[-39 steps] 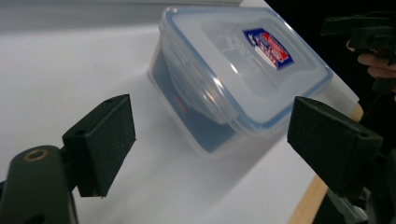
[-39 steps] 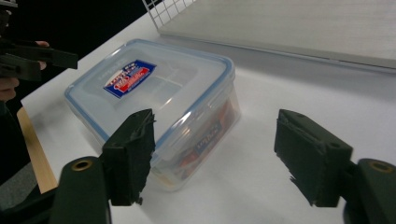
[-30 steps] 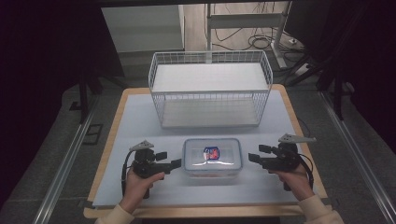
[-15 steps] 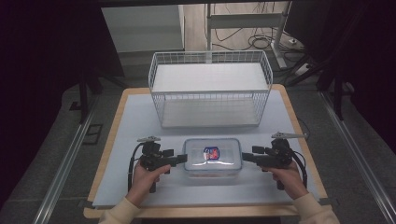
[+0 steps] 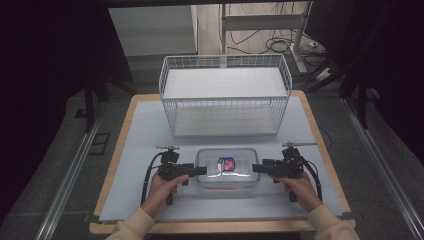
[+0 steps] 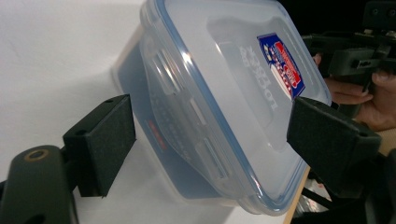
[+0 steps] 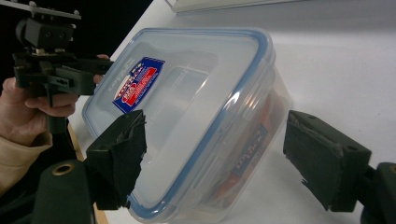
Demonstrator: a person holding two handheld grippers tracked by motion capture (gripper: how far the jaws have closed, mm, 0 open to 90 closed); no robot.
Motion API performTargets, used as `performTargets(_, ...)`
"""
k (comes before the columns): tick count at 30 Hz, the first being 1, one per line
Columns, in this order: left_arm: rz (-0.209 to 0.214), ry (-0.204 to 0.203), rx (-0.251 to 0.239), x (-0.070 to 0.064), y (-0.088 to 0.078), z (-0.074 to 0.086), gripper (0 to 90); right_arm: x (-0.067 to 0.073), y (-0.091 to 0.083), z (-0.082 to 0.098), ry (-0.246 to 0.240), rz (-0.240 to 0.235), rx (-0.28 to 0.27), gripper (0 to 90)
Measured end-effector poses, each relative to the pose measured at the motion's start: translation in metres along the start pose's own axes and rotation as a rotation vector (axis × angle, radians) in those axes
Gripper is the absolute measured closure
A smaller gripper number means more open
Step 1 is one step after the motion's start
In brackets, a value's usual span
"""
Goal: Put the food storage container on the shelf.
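Observation:
A clear plastic container (image 5: 227, 170) with a blue-rimmed lid and a red-and-blue label lies near the table's front, something orange-red inside it. My left gripper (image 5: 200, 171) points right at its left end. My right gripper (image 5: 257, 169) points left at its right end. In the left gripper view the container (image 6: 219, 93) lies between the wide-apart jaws of the left gripper (image 6: 212, 140), and the pads stand clear of it. In the right gripper view the container (image 7: 196, 107) sits between the jaws of the right gripper (image 7: 219, 161). Those jaws have just been opening, and their pads do not press on it.
A white wire basket (image 5: 225, 95) stands behind the container at the back of the table (image 5: 145, 130). The table's wooden front edge (image 5: 220, 227) runs just below the person's hands. Cables lie on the floor beyond the basket.
Both hands have moved inward and slightly down from the sides. The gripper tips now reach the container's two ends, where before they stood apart from it.

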State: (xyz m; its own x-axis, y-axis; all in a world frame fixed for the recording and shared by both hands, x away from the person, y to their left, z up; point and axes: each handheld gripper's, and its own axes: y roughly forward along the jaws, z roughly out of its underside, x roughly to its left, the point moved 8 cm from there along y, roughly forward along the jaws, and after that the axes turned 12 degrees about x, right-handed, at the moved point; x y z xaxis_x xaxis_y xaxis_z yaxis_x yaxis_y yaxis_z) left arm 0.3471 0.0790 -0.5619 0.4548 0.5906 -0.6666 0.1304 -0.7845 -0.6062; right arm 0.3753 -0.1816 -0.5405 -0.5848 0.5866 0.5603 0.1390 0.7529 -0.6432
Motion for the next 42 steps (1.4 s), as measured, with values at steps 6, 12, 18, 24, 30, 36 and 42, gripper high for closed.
performTargets(6, 0.038, -0.011, 0.017, -0.001, 0.006, 0.003, 19.1, 0.002, 0.007, 0.002, 0.003, -0.017, 0.026, 21.0)
performTargets(12, 0.042, -0.006, 0.003, -0.002, 0.005, 0.002, 24.5, 0.002, 0.012, 0.004, 0.006, -0.045, 0.041, 25.5)
performTargets(18, 0.058, -0.013, -0.018, -0.001, 0.003, 0.003, 28.2, 0.003, 0.014, 0.006, 0.042, -0.093, 0.066, 30.9)
performTargets(24, 0.049, 0.003, -0.044, -0.004, 0.000, 0.006, 31.3, 0.002, 0.009, 0.007, 0.074, -0.124, 0.045, 38.7)
performTargets(30, 0.035, 0.026, -0.074, -0.010, -0.005, 0.012, 35.9, 0.005, 0.004, 0.009, 0.078, -0.138, 0.010, 45.6)
performTargets(36, 0.017, 0.061, -0.099, -0.015, -0.008, 0.017, 38.4, 0.011, 0.000, 0.013, 0.049, -0.113, -0.010, 48.1)
performTargets(42, 0.017, 0.071, -0.113, -0.016, -0.009, 0.019, 40.6, 0.014, -0.002, 0.015, 0.035, -0.105, -0.021, 49.2)
